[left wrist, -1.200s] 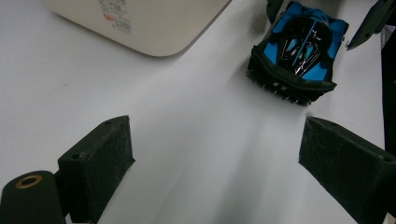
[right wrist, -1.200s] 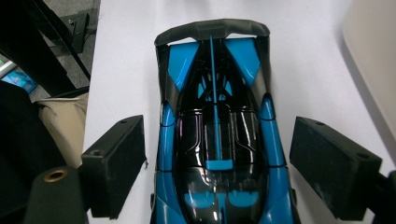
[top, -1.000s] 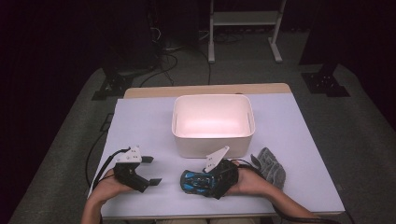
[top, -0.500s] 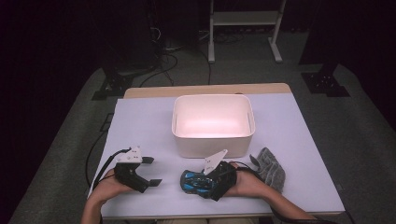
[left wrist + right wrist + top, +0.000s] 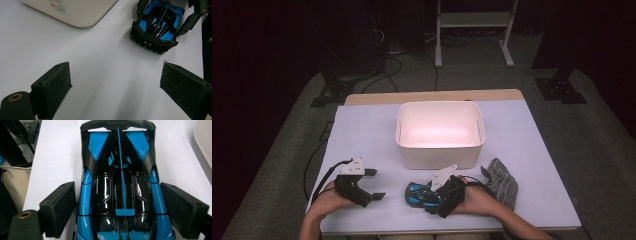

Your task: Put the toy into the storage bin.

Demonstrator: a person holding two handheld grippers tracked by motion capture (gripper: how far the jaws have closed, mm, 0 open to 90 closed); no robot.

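Observation:
A blue and black toy car lies on the white table near its front edge, in front of a white bin. My right gripper stands open astride the car, one pad close on each side of its body, at most just touching. To the left, my left gripper rests open on the table with nothing between its pads. In the left gripper view, the car's tail lies ahead at upper right.
The bin's inside is bare. A crumpled grey cloth lies to the right of the person's right hand. Cables trail off the table's left edge. Bare tabletop lies to the left and right of the bin.
My right gripper has crept slightly further along the car. The left gripper, the bin and the cloth have not moved.

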